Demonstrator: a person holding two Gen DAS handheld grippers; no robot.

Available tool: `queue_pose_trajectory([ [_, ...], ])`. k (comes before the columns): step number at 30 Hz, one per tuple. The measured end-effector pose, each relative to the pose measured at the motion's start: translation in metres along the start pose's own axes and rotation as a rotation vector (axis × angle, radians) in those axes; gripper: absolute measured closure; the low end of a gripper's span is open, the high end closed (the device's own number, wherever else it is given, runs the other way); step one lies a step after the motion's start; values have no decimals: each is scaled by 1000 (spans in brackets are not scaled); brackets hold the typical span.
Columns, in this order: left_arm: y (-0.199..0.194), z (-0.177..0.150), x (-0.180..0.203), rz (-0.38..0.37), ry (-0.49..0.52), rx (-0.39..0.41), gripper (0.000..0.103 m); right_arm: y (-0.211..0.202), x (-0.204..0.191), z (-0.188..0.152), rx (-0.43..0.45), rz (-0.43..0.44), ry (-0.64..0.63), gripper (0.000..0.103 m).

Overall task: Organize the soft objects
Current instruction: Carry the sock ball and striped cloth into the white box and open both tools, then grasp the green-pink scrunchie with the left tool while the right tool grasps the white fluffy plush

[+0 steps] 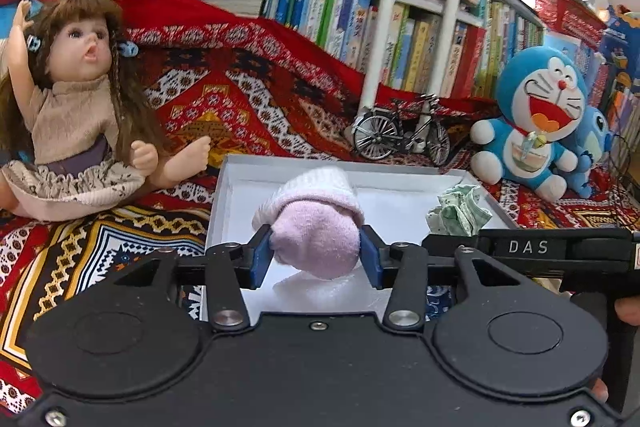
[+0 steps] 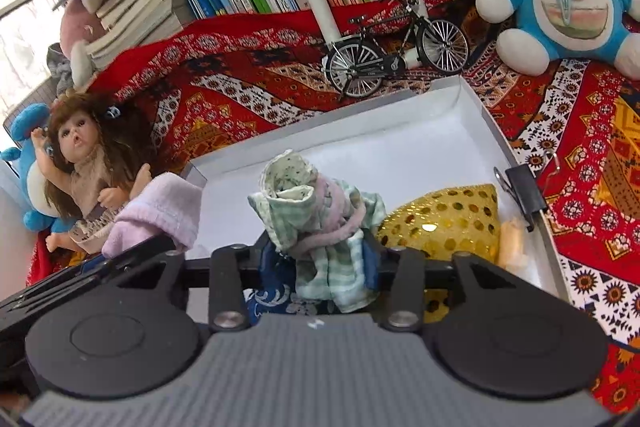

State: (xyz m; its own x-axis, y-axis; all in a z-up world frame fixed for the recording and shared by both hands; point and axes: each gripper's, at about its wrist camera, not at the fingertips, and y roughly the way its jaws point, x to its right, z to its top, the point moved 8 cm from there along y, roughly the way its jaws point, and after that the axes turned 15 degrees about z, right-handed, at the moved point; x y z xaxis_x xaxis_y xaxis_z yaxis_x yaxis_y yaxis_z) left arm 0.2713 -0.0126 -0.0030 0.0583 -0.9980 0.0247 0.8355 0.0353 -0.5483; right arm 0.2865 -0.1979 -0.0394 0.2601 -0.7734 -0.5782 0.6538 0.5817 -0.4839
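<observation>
Left wrist: left gripper (image 1: 316,255) clamps rolled pink sock (image 1: 316,227); right gripper (image 2: 320,259) clamps crumpled green-striped cloth (image 2: 320,223).

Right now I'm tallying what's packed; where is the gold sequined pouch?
In the right wrist view, the gold sequined pouch lies inside the white cardboard box, right of the green checked cloth bundle, near the black binder clip.

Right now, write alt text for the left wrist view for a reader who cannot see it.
The left gripper pinches a rolled pink sock over a shallow white box set on a red patterned cloth. A crumpled green cloth lies in the box's right corner; a doll sits left, a Doraemon plush right.
</observation>
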Motion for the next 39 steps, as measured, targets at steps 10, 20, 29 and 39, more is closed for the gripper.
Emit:
queue_pose_trajectory([
  [10,-32,3,3,-8,48,74,30,-33,-18,6,49,24,-75,31],
  [20,-82,-22,0,-61,75,95,19,-82,-38,-21,91,-7,-228,22],
  [29,-112,-63,3,-125,68,57,17,-116,-39,-58,102,-91,-345,16],
  [39,-112,-98,7,-121,101,-15,16,-123,-23,-94,50,-245,-460,14],
])
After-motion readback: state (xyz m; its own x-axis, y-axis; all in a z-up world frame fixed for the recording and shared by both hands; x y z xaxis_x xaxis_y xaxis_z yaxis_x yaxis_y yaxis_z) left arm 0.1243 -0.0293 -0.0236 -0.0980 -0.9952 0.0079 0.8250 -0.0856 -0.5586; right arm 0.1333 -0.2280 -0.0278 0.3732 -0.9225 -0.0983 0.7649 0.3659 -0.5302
